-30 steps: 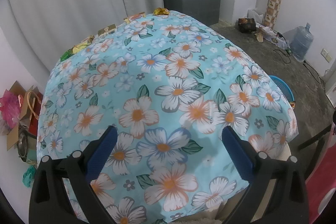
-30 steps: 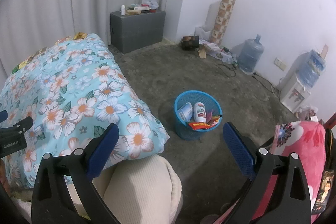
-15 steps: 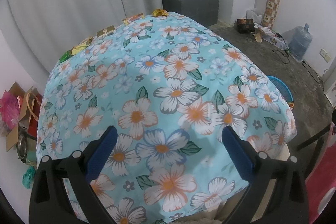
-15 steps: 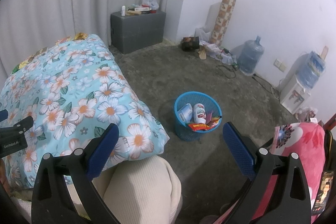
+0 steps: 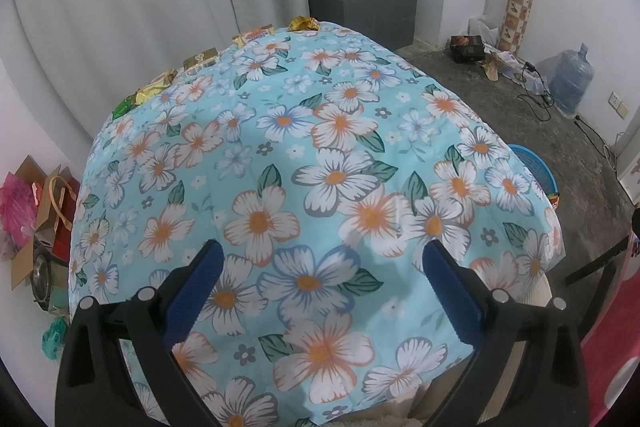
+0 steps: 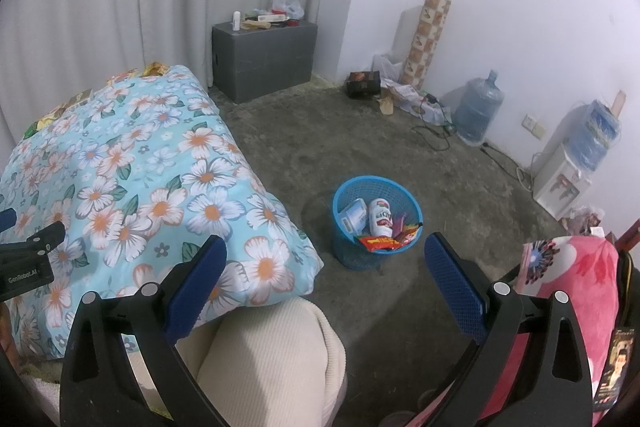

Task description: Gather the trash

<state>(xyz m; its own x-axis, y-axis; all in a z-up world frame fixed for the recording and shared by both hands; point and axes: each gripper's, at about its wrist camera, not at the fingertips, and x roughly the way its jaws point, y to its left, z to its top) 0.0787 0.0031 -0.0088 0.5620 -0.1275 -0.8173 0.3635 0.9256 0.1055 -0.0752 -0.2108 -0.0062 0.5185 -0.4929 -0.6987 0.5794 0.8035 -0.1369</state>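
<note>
A blue mesh bin [image 6: 410, 201] stands on the concrete floor and holds a white can [image 6: 380, 217], a white packet and red wrappers. Its rim [image 5: 536, 165] peeks past the bed edge in the left wrist view. Several wrappers lie along the far edge of the floral blanket [image 5: 320, 155]: a gold one [image 5: 303, 23], an orange-white one [image 5: 253, 35], a brown box [image 5: 201, 58], a yellow one [image 5: 154, 87] and a green one [image 5: 122, 108]. My left gripper [image 5: 319, 263] hovers open over the blanket's near part. My right gripper [image 6: 325, 259] hangs open above the floor, short of the bin.
A grey cabinet [image 6: 264, 57] with small items stands by the curtain. A water jug [image 6: 478, 113], a patterned roll [image 6: 426, 39], cables and a water dispenser [image 6: 568, 179] line the right wall. Bags and cardboard [image 5: 36, 195] pile left of the bed. A cream cushion [image 6: 260, 367] lies below the right gripper.
Both views shift only slightly; the left wrist camera has tilted a little lower over the blanket. Both grippers stay open and empty.
</note>
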